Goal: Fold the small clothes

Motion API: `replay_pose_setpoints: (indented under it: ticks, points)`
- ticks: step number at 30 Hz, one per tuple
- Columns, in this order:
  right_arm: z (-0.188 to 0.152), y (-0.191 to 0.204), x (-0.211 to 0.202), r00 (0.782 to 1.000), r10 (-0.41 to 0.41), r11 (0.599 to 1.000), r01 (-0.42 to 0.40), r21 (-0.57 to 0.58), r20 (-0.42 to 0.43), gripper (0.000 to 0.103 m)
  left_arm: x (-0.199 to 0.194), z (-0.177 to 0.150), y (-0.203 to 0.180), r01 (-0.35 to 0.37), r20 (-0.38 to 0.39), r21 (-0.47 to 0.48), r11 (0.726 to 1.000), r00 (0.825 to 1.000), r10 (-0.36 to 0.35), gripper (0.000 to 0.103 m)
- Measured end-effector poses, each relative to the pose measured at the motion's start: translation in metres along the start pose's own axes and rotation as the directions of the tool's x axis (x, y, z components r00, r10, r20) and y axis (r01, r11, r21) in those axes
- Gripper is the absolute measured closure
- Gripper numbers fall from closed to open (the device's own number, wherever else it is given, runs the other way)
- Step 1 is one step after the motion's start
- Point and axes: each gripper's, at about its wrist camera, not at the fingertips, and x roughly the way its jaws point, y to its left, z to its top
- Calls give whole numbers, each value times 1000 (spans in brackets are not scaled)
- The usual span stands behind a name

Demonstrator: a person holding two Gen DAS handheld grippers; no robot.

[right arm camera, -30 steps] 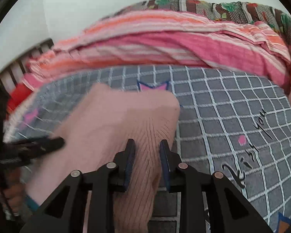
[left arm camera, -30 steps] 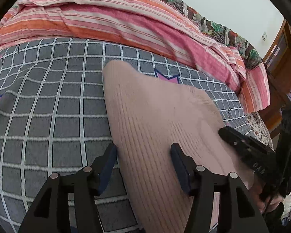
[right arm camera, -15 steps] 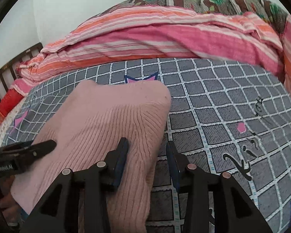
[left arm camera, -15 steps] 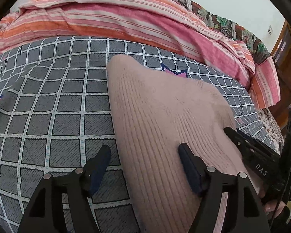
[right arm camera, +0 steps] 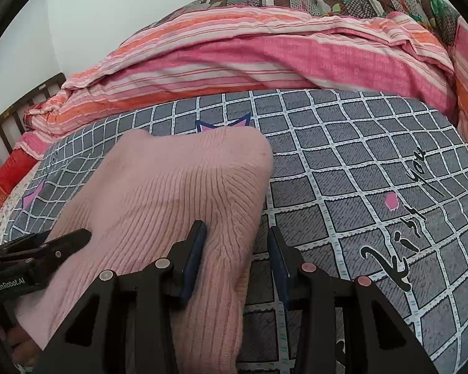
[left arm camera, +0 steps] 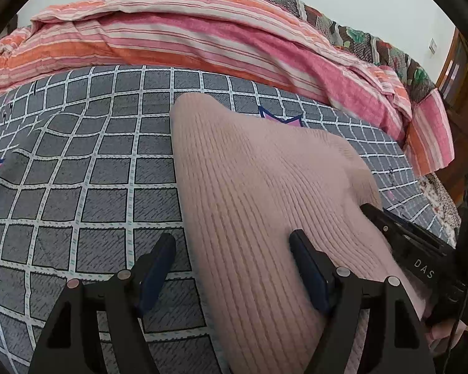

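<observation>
- We see the pink ribbed garment lying folded on the grey checked sheet, striped quilt at twelve o'clock.
- Our left gripper jaws stand wide apart over its left edge.
- Our right gripper jaws stand apart over its right edge, gripping nothing.

Left gripper: jaws spread, straddling the left edge of the pink ribbed garment lying flat on the grey checked bedsheet. Right gripper at the garment's right edge.
</observation>
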Motion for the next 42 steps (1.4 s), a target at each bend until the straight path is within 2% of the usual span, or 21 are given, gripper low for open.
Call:
replay_pose_setpoints:
  ticks: [4, 8, 11, 14, 21, 26, 27, 29, 30, 31, 34, 38, 42]
  points:
    - [5, -12, -15, 998, 51, 997, -50, 59, -23, 58, -16, -3, 0, 78, -26, -14, 997, 997, -79, 35]
    - [-1, -20, -42, 993, 116, 986, -115, 119, -4, 58, -39, -14, -9, 122, -11, 26, 992, 993, -121, 35]
    - [-15, -13, -53, 990, 142, 987, -142, 70, 5, 58, -41, -25, -10, 123, -15, 31, 992, 992, -123, 34]
    - [-28, -8, -43, 996, 80, 996, -80, 26, -31, 58, -26, -32, -10, 113, -66, 18, 993, 992, -112, 28]
    - [-33, -12, -40, 999, 32, 999, -31, 35, -22, 54, -38, -32, -18, 75, -12, 58, 996, 997, -74, 30]
    - [-15, -16, -42, 996, 92, 990, -92, 108, 9, 54, -52, -14, 0, 74, 23, -3, 997, 997, -74, 30]
    - [-13, -14, -38, 996, 89, 990, -90, 110, 8, 57, -51, -12, 2, 67, 20, -7, 998, 998, -67, 30]
    - [-12, -11, -32, 994, 110, 987, -112, 114, 27, 71, -49, -11, 4, 51, 9, -12, 999, 999, -51, 30]
    - [-12, -8, -32, 991, 128, 986, -131, 106, 36, 85, -47, -10, 6, 59, 4, -18, 998, 998, -59, 30]
    - [-11, -4, -36, 991, 122, 989, -126, 75, 59, 88, -48, -11, 7, 62, 3, -23, 998, 998, -62, 30]
    - [-14, -4, -54, 982, 137, 989, -142, 27, 132, 90, -49, -10, 9, 61, 9, -32, 998, 998, -61, 30]
    - [-25, -16, -37, 994, 88, 993, -92, 72, 60, 92, -46, -3, 14, 75, 20, -71, 995, 997, -73, 30]
    - [-10, -10, -45, 995, 82, 995, -85, 59, 51, 88, -38, 7, 15, 19, 14, -54, 998, 1000, -18, 30]
